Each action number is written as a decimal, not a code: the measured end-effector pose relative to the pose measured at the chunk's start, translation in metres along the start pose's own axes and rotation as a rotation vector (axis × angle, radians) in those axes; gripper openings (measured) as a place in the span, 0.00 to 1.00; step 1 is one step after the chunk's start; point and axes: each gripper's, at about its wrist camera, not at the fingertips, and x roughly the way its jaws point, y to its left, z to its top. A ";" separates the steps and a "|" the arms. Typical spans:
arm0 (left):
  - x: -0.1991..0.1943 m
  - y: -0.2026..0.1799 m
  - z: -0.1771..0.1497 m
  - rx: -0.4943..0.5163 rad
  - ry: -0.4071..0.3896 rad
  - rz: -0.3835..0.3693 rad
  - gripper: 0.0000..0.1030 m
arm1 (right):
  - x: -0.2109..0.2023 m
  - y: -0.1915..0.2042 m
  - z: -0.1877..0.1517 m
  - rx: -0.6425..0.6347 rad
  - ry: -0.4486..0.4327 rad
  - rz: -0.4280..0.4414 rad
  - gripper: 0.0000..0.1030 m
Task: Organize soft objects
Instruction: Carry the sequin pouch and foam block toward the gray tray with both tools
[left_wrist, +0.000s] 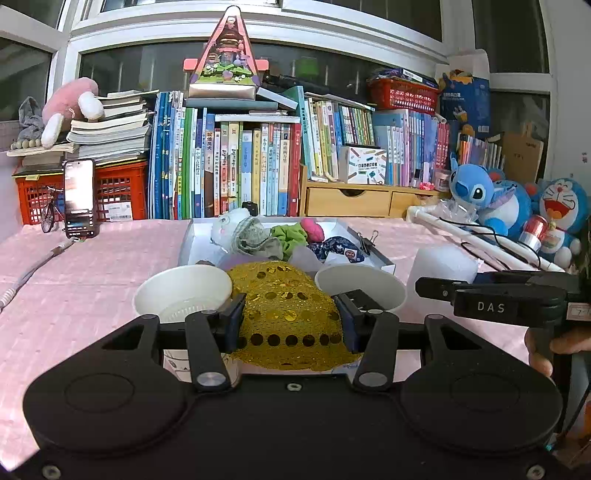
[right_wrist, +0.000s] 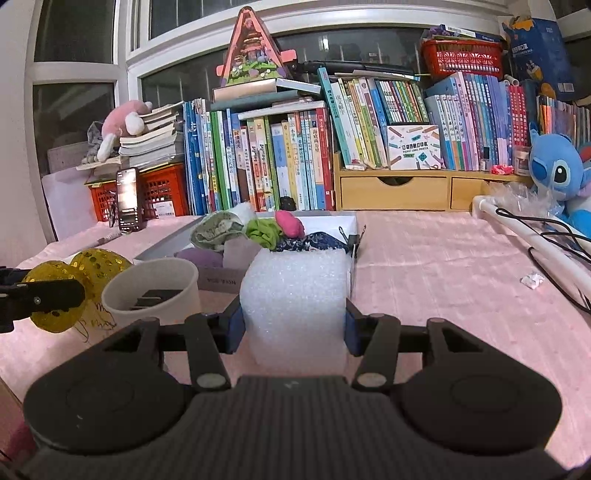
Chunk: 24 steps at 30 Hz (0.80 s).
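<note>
My left gripper (left_wrist: 291, 321) is shut on a gold sequined soft ball (left_wrist: 284, 291), held just above the pink tablecloth. Behind it stand two white paper cups, one to the left (left_wrist: 183, 291) and one to the right (left_wrist: 360, 286). Further back a white box (left_wrist: 186, 243) holds several soft things: a grey-white plush, a green scrunchie (left_wrist: 291, 236), a pink ball and dark blue cloth. My right gripper (right_wrist: 293, 325) is shut on a white foam block (right_wrist: 295, 280). In the right wrist view the gold ball (right_wrist: 55, 291) shows at the far left, beside a cup (right_wrist: 151, 291) with a dark clip inside.
A phone on a stand (left_wrist: 79, 197) is at the back left, before red crates. Books and a wooden drawer unit (left_wrist: 347, 201) line the back. Blue plush toys (left_wrist: 476, 188) and a white pipe with a black cable (right_wrist: 532, 236) lie on the right. A paper scrap (right_wrist: 532, 279) rests on the cloth.
</note>
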 end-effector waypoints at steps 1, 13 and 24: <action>-0.001 0.001 0.001 -0.001 -0.002 -0.001 0.46 | 0.000 0.000 0.001 -0.001 -0.002 0.000 0.54; 0.005 0.005 0.010 -0.023 -0.001 -0.011 0.46 | 0.002 0.002 0.005 -0.002 -0.010 0.003 0.54; 0.027 0.008 0.025 -0.039 -0.001 -0.004 0.46 | 0.004 0.003 0.008 -0.004 -0.013 0.006 0.54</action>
